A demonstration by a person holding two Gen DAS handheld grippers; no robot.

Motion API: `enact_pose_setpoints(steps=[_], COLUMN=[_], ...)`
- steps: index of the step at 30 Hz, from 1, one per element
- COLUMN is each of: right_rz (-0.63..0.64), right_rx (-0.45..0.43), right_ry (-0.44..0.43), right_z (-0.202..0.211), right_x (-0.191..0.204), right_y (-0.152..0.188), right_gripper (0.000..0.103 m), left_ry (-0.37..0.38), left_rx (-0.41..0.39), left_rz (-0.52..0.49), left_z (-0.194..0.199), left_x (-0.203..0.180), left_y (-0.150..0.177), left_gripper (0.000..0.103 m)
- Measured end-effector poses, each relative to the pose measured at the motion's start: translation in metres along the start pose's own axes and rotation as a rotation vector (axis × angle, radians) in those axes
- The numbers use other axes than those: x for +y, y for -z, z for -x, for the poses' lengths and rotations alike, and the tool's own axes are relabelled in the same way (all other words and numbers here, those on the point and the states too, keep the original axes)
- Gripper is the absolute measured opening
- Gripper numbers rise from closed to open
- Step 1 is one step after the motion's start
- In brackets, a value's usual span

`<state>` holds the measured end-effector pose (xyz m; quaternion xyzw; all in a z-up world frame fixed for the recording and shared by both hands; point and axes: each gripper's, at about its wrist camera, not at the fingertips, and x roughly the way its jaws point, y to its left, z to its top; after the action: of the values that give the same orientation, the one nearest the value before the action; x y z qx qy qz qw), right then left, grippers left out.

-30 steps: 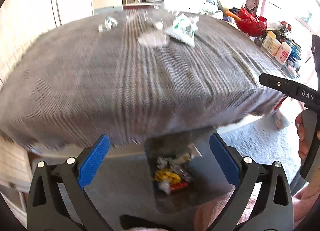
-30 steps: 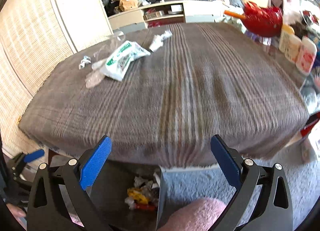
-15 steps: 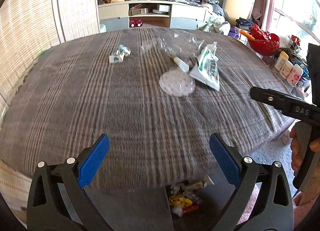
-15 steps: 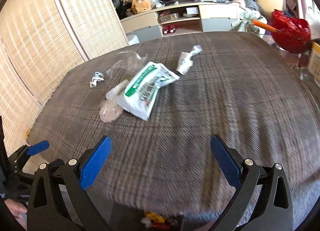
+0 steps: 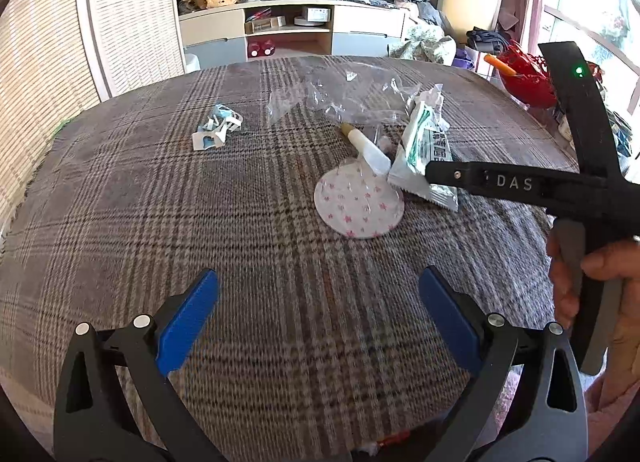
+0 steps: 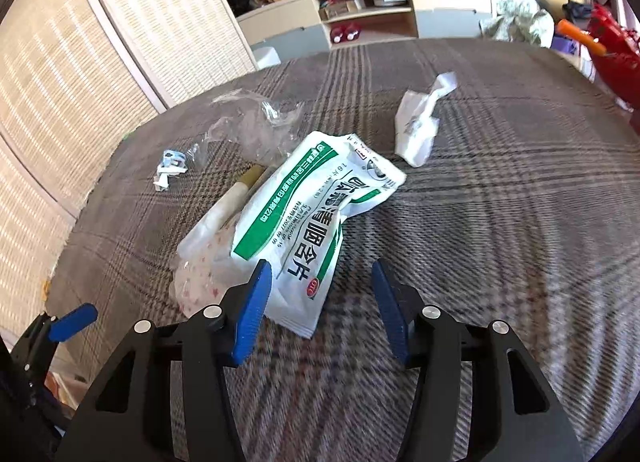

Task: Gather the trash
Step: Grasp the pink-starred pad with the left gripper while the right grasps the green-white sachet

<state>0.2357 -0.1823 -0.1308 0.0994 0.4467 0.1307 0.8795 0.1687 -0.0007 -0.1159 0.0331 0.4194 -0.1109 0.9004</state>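
Trash lies on the plaid-covered table (image 5: 160, 222). A white-and-green packet (image 6: 304, 214) (image 5: 424, 150) overlaps a round spotted disc (image 5: 358, 202) and a small tube (image 5: 368, 146). Behind them are a clear plastic bag (image 5: 344, 94), a blue-white scrap (image 5: 216, 128) and a crumpled white wrapper (image 6: 416, 130). My right gripper (image 6: 320, 268) is over the packet's near corner; its jaws are closing, the corner lies between them, and the pads do not press on it. My left gripper (image 5: 317, 274) hangs open over bare cloth, short of the disc.
A red bowl (image 5: 524, 78) stands off the table's far right. A low TV cabinet (image 5: 296, 26) and wicker screens (image 5: 40, 42) are beyond and to the left. A hand (image 5: 600, 274) holds the right gripper's handle at the right edge.
Both grippers have moved forward from over a trash bin at the table's near edge to above the tabletop. The right gripper's jaws have narrowed around the packet's corner.
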Motion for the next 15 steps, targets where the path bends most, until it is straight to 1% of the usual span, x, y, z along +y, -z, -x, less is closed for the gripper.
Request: enact_pose_setpoints(steps=[1, 3, 5, 6, 8, 11, 15], right_rz=[-0.001, 0.001, 0.013, 0.022, 0.043, 0.054, 0.080], right_rx=[0.000, 0.004, 0.007, 0.006, -0.003, -0.009, -0.032], right_ry=[-0.011, -0.022, -0.026, -0.017, -0.005, -0.007, 0.012], right_z=[-0.001, -0.005, -0.008, -0.009, -0.010, -0.009, -0.004], right_x=[0.001, 0.003, 0.008, 0.010, 0.014, 0.016, 0.016], right_y=[-0.002, -0.006, -0.010, -0.010, -0.013, -0.015, -0.017], right_gripper=[0.053, 0.049, 0.038, 0.037, 0.026, 0.020, 0.016], left_ry=[0.001, 0.007, 0.016, 0.019, 0.025, 0.029, 0.036], left_rx=[0.001, 0.003, 0.005, 0.007, 0.011, 0.018, 0.027], left_rz=[-0.001, -0.005, -0.008, -0.010, -0.016, -0.025, -0.033], left_z=[-0.003, -0.009, -0.015, -0.017, -0.022, -0.032, -0.045], left_x=[0.000, 0.000, 0.000, -0.001, -0.003, -0.003, -0.006], left_y=[-0.002, -0.007, -0.010, -0.012, -0.016, -0.020, -0.027], left_gripper=[0.095, 0.094, 0.094, 0.094, 0.094, 0.094, 0.094])
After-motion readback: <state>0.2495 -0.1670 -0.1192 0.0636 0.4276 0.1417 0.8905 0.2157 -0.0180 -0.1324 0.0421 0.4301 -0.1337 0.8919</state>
